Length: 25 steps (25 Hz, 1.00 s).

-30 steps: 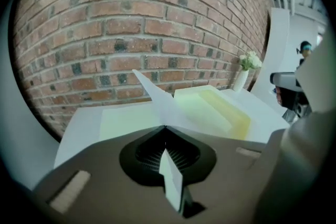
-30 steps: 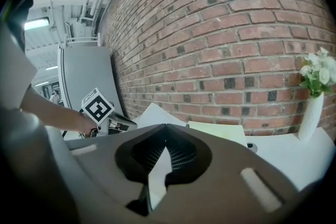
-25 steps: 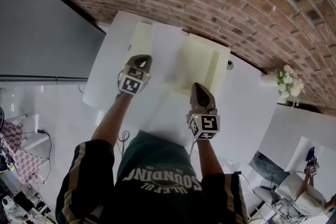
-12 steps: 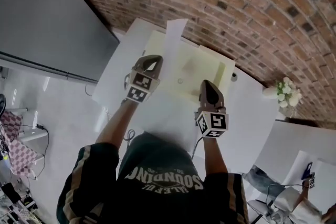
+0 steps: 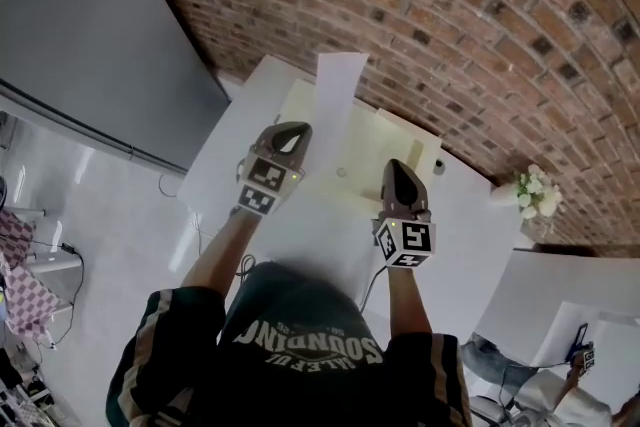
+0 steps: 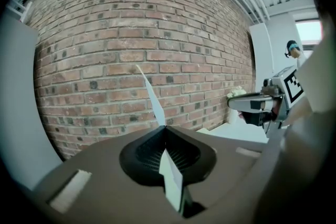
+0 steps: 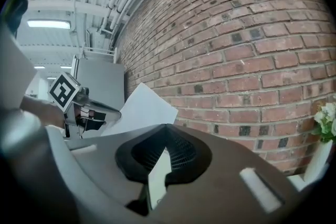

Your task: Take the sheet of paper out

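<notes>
Only the head view shows us the one pale yellow card folder [image 5: 368,137] whole, while the two gripper views show the left gripper [image 6: 165,127] clamped on the single white paper sheet [image 5: 337,85] and the right gripper [image 7: 167,126] clamped on the folder's edge.

Sheet lifted up out of the folder

The sheet of paper [image 5: 338,90], a second ago lying flat in the yellow folder [image 5: 365,147], now stands on edge, its top rising past the far edge of the table [image 5: 225,140] against the brick wall [image 5: 450,5]. The left gripper [image 5: 297,128], clamped on its lower edge, has risen with it. The right gripper [image 5: 398,166], pinching the folder's near edge, has come up slightly too.
</notes>
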### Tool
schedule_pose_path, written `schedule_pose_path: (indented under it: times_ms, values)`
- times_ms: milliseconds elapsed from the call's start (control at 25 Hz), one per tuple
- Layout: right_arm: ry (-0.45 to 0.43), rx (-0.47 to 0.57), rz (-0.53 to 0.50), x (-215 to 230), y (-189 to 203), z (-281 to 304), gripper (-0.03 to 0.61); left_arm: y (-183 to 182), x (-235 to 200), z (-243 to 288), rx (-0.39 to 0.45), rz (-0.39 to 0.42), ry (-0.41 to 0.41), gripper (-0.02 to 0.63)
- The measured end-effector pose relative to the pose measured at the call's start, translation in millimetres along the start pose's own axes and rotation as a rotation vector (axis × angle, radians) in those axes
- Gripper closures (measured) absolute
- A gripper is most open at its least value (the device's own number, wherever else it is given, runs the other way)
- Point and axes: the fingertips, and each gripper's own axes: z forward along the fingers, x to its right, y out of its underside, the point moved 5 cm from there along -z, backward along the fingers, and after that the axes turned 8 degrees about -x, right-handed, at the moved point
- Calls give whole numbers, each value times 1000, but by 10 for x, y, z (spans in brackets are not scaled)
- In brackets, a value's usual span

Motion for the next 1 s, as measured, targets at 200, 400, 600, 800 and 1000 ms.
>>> schedule_pose_path:
  times_ms: [200, 400, 600, 800, 1000]
  values:
    - [-9, 12, -14, -103, -74, -1, 580, -63, -25, -76, 16, 7, 5, 603]
    - [-17, 6, -19, -131, -59, -2, 580, -67, -15, -81, 19, 9, 9, 603]
    - [-19, 1, -17, -125, -43, -4, 580, -61, 16, -89, 18, 6, 9, 603]
    - [-26, -7, -16, -116, -14, 19, 580, -40, 62, -83, 18, -3, 18, 603]
    - [-33, -7, -19, -102, -38, 46, 580, -63, 54, -59, 18, -4, 20, 603]
